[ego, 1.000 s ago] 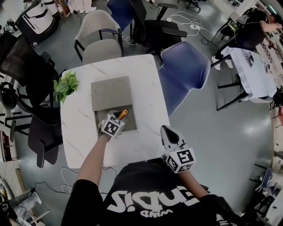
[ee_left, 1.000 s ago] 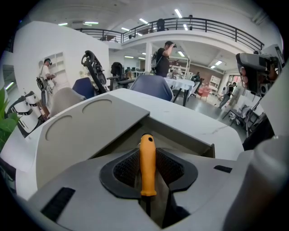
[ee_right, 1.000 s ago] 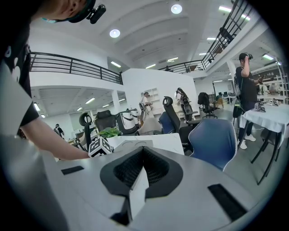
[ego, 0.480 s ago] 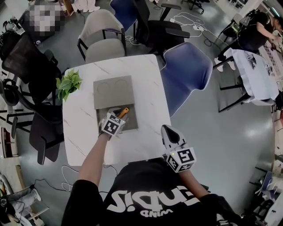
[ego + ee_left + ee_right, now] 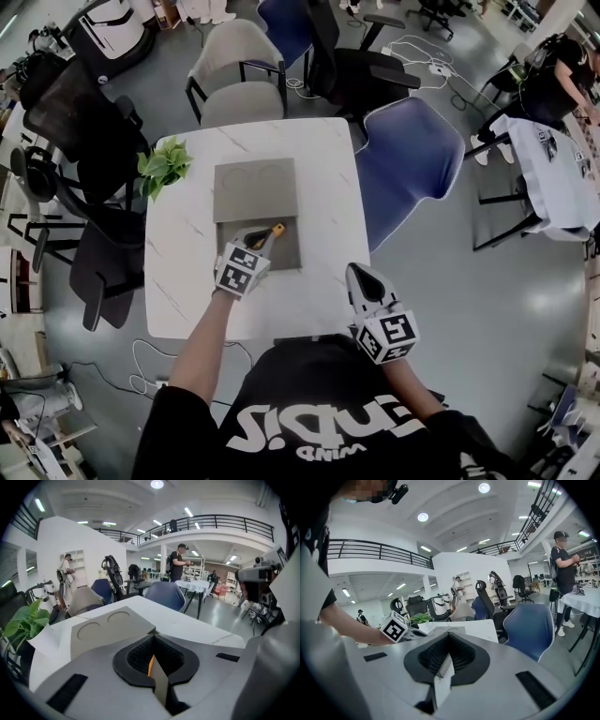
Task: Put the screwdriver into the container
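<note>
The grey container [image 5: 292, 256] lies open on the white table, its lid [image 5: 255, 190] with two round recesses folded back behind the tray. The screwdriver [image 5: 276, 229] with its orange handle rests in the tray. My left gripper [image 5: 255, 242] is just behind it, jaws shut. In the left gripper view the left gripper [image 5: 152, 654] shows closed jaws, with a thin orange sliver of the screwdriver [image 5: 150, 665] at the seam and the lid [image 5: 101, 630] beyond. My right gripper [image 5: 361, 274] hovers shut and empty over the table's front right edge; the right gripper [image 5: 448, 645] holds nothing.
A small green plant [image 5: 166, 165] stands at the table's [image 5: 187, 272] left edge. A blue chair [image 5: 408, 150] is at the right, a beige chair [image 5: 239, 70] behind, and black chairs [image 5: 89, 122] at the left. People stand in the background.
My left gripper has drawn back a little from the orange handle, and more of the screwdriver now shows in the tray. The right gripper has stayed in place.
</note>
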The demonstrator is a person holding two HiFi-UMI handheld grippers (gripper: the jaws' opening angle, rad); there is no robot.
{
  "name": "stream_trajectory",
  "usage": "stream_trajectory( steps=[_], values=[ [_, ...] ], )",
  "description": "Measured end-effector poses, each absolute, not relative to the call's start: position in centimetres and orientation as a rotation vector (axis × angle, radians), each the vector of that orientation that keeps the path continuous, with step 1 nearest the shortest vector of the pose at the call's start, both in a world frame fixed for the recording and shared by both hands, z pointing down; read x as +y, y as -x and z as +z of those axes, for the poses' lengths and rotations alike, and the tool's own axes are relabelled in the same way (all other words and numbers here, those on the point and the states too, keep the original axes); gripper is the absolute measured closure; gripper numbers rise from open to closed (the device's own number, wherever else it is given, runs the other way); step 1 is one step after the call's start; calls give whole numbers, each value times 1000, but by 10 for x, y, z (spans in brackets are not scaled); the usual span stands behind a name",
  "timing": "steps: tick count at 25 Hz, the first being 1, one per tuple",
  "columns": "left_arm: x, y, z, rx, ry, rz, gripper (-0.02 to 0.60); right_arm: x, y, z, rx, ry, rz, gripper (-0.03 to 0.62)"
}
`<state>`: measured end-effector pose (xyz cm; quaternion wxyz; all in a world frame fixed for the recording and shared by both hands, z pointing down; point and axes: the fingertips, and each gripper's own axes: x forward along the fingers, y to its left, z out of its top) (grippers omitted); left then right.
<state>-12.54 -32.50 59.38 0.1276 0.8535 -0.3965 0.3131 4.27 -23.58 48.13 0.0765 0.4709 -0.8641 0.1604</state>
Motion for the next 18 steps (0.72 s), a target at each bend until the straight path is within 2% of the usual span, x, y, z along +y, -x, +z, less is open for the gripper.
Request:
stream_trajectory(
  steps=[18],
  values=[
    [-217, 154, 446, -1559, -2496, 266, 569, -224, -13, 462, -2718, -1218, 389, 582]
  ],
)
